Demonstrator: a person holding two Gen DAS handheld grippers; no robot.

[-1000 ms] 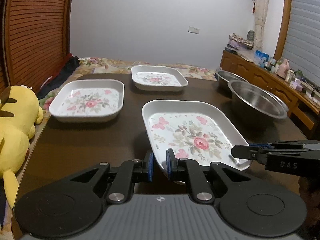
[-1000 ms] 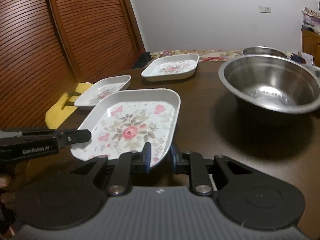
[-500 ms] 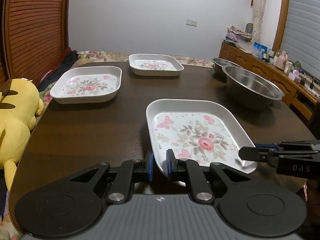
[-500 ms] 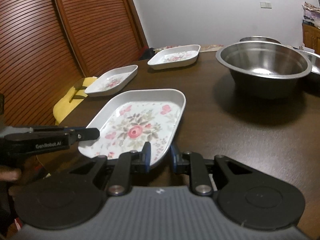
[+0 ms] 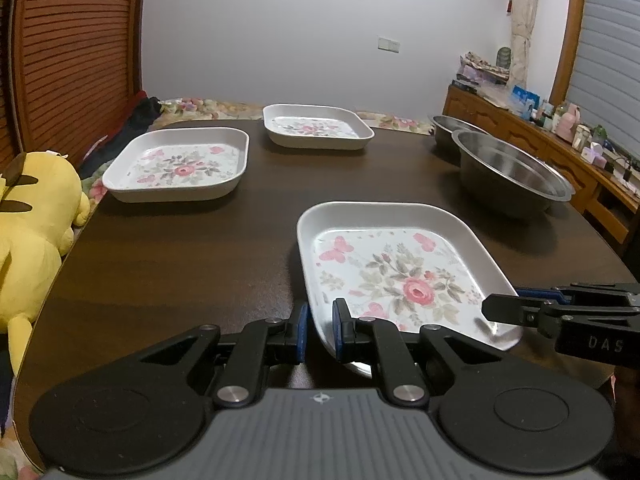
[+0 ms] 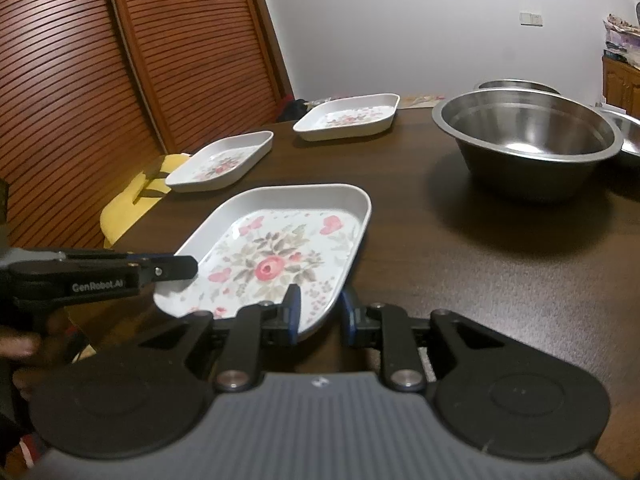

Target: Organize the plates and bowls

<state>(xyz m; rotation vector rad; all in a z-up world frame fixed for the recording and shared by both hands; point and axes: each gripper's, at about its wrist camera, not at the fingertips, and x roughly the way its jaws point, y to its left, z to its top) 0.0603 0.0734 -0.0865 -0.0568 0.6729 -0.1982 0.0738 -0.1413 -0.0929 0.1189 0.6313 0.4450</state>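
**Two tongs pinch the near floral tray by its rim**

The dark wooden table [image 5: 168, 264] carries everything. Largest on it is the steel mixing bowl [image 6: 528, 136], at about two o'clock from the right wrist camera, with a second steel bowl [image 5: 450, 130] just behind it. Two more floral trays rest flat farther off: one [image 5: 180, 164] at eleven o'clock, one [image 5: 318, 130] at twelve in the left wrist view.

The floral tray in hand [image 5: 396, 268] sits nearest, its close edge toward both cameras. The left tongs [image 5: 319, 330] are narrowed across its near left rim, one pad inside the wall, one outside; the right tongs [image 6: 318, 312] clamp the near right rim the same way. Whether the tray is clear of the table, I cannot tell.

It looks stiff, light and glossy, probably melamine or enamel, so likely slick under the pads. The raised wall is the sensible hold; two spread grips should keep it level. The steel bowls would be heavier and smoother, best taken at the rolled lip.
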